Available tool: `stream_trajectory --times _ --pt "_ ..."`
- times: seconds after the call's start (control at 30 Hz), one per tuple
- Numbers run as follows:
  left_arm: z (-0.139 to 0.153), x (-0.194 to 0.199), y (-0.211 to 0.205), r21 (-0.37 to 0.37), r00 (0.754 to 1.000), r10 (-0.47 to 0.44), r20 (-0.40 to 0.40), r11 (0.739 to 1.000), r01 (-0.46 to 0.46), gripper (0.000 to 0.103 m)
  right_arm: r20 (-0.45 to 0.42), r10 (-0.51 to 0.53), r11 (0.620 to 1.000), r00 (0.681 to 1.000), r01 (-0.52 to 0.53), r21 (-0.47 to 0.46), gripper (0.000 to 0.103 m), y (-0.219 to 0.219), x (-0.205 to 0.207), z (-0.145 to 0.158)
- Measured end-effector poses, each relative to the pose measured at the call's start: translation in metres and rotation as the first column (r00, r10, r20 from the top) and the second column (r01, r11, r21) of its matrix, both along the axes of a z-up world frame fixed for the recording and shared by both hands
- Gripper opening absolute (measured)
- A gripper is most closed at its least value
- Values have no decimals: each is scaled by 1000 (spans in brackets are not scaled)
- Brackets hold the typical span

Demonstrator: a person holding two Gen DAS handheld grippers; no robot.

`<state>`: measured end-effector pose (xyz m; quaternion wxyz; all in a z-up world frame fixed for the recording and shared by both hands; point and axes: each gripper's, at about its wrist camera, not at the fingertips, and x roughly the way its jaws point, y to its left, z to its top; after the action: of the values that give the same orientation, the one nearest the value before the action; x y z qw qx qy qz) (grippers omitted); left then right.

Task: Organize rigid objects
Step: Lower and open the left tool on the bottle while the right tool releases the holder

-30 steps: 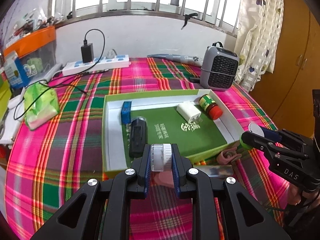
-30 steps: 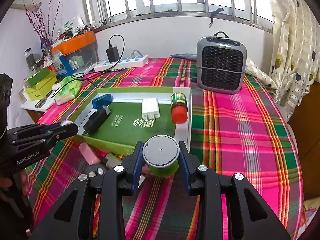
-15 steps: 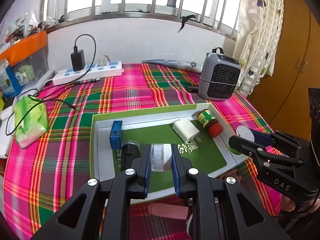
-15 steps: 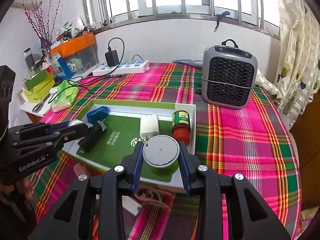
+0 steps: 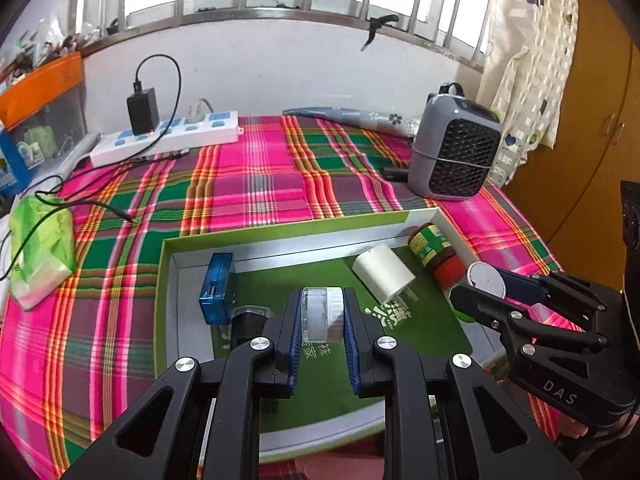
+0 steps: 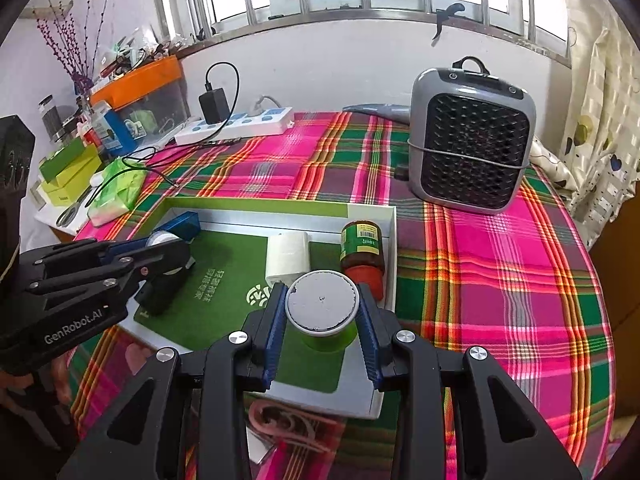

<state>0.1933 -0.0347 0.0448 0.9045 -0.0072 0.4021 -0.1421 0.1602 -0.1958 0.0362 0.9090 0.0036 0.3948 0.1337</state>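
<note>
My left gripper [image 5: 322, 306] is shut on a small clear tub with a white cap [image 5: 324, 316], held over the green mat of the shallow green-rimmed box [image 5: 280, 234]. My right gripper [image 6: 322, 300] is shut on a green jar with a grey-white lid [image 6: 322, 306], above the box's near right part [image 6: 372, 404]. In the box lie a blue device [image 5: 216, 288], a black item [image 5: 248, 322], a white plug [image 5: 384, 276] and a red-capped bottle [image 5: 434, 252]. Each gripper also shows in the other's view, the right gripper [image 5: 472, 286] and the left gripper [image 6: 168, 246].
A grey heater [image 6: 472, 144] stands behind the box on the plaid cloth. A white power strip with a black charger [image 5: 168, 140] lies along the back wall, with a green tissue pack [image 5: 40, 252] at the left. Pink items [image 6: 288, 420] lie in front of the box.
Both grippers have moved forward from the box's near edge to over its green mat, each still carrying its container. The items in the box have not moved.
</note>
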Motion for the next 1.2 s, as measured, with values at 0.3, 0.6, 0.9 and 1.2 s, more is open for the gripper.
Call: stream_trajectory --times 0.3,0.6,0.9,1.2 --pt "-12 9 -2 11 1000 6 -22 1000 -6 18 -33 6 1000 999 -6 4 35 0 7 -12" --pt "-21 13 -4 17 999 6 -38 1000 -5 18 -38 11 1000 999 -12 -4 35 1 10 -17" --pt "-25 15 -5 21 999 8 -45 1000 -7 18 -35 13 1000 999 -13 -9 35 2 10 -18" --pt "-28 17 -3 19 998 18 -58 1000 -16 18 -34 12 1000 999 -13 -4 35 2 10 -17"
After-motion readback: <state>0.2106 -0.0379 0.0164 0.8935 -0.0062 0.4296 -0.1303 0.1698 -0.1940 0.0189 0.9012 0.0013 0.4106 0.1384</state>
